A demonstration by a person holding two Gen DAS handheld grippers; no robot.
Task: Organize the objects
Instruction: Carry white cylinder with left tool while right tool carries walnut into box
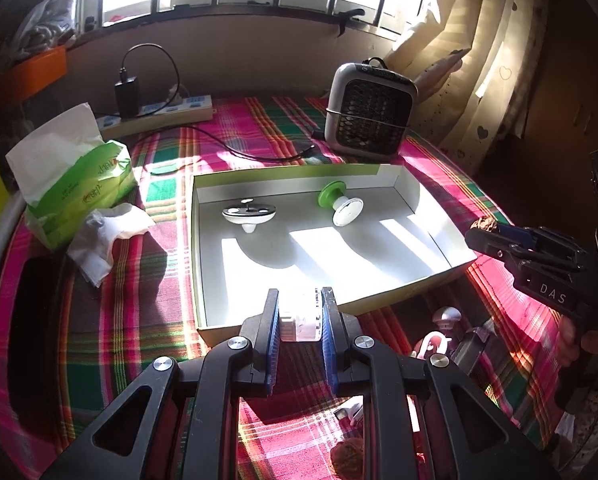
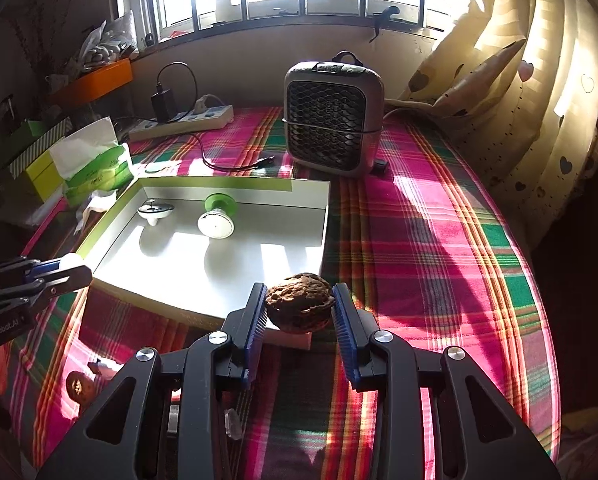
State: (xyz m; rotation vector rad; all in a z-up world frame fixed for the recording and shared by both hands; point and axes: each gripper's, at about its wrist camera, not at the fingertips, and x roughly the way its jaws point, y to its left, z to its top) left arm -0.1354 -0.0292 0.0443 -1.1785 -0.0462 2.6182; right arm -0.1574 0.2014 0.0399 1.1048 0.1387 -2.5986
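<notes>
Currently both loaded: left gripper (image 1: 299,322) fingers pinch a small white plastic block (image 1: 299,320); right gripper (image 2: 299,312) fingers clamp a wrinkled brown walnut (image 2: 300,307), long axis across the pads. Cardboard box tray (image 2: 111,216) lies just ahead of both, mid-bench on plaid cloth, near rim under each load. Inside, at the far wall: white spinning top (image 1: 249,214), green-white suction knob (image 1: 339,202). Behind: mesh-front fan (image 2: 333,118).
</notes>
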